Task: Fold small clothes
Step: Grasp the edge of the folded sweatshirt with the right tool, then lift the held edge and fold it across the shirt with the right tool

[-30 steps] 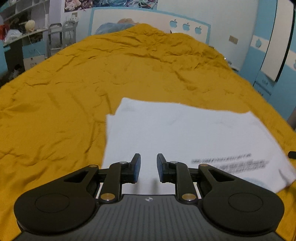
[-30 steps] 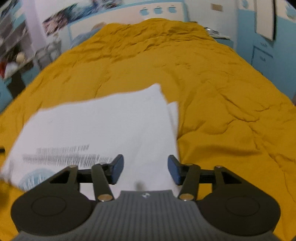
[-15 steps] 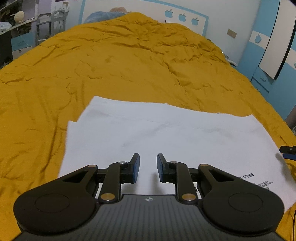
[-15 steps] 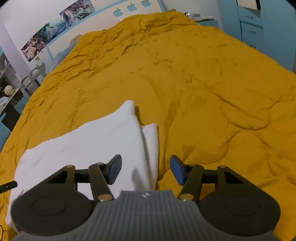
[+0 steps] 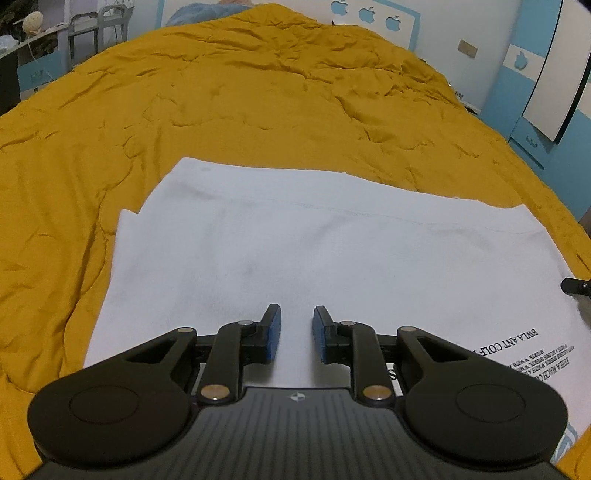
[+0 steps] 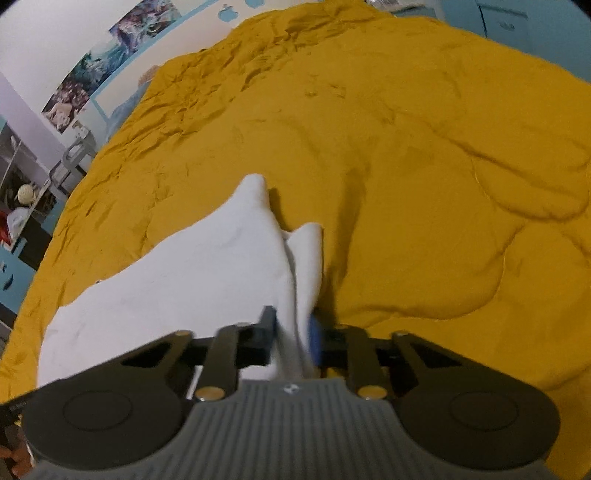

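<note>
White t-shirt (image 5: 332,258) is lying flat on the mustard bedspread (image 5: 258,103), printed text near one side. Left claw (image 5: 296,334) hangs just over it, jaws narrow with nothing between. Right claw (image 6: 291,332) is closing on the shirt's bunched edge.

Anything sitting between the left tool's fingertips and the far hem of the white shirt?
Nothing: in the left wrist view, only bare white shirt cloth stretches from the left tool to the hem.

Your rumpled mustard-yellow bedspread (image 5: 258,103) filling the frame, apple decals (image 5: 365,16) on the wall at top, posters (image 6: 110,55) upper left, blue cabinet (image 5: 532,136) at right.
</note>
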### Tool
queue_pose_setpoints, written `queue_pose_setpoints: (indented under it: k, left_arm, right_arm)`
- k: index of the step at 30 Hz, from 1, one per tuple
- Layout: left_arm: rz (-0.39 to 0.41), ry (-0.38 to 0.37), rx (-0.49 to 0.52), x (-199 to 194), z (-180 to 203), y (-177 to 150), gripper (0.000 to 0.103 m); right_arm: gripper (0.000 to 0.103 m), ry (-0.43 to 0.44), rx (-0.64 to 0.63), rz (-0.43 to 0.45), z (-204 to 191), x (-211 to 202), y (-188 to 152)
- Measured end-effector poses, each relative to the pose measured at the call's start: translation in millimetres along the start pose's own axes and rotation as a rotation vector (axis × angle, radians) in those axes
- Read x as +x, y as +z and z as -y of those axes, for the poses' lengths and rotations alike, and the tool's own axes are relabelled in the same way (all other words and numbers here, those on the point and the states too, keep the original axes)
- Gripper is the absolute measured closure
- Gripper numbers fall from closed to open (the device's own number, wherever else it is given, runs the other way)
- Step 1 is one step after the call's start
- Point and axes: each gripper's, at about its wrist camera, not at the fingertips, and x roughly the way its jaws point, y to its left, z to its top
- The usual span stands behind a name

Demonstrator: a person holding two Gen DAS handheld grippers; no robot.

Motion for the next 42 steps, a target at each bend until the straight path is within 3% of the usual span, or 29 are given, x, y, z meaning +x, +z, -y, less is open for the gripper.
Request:
queue_pose_setpoints:
  k: [5,10,15,21,26,33,42]
  left_arm:
    - [0.009,-0.004,0.000,-6.5,-0.6,1.5,0.078]
    - [0.011,-0.006,-0.002,-10.8,-0.5,3.5,0.078]
    - [0.019,-0.002,0.005,-15.6,0.1,7.1,0.078]
    - [0.062,0.000,-0.009,-36.7,-5.5,11.4,0.078]
    - [0.093,0.021,-0.014,-57.9,-14.2,18.0,0.078]
    - [0.104,0.000,-0.052,-89.9,-39.4,25.4,0.078]
    - [0.119,-0.004,-0.135,-118.3,-97.1,27.6,0.078]
  right_arm:
    - [0.099,0.010,-0.014,0.027,-14.0,-11.6,4.9]
    - [0.096,-0.014,-0.066,0.005,-24.0,-11.6,10.6]
    - [0.089,0.001,0.028,-0.025,-7.8,4.4,23.0]
    - [0.097,-0.012,0.013,0.006,-19.9,-1.6,23.9]
    - [0.098,0.031,-0.015,0.039,-63.6,-31.6,25.0]
    - [0.098,0.109,-0.046,0.067,-164.3,-60.7,29.5]
    - [0.098,0.122,-0.141,0.042,-300.3,-38.8,9.5]
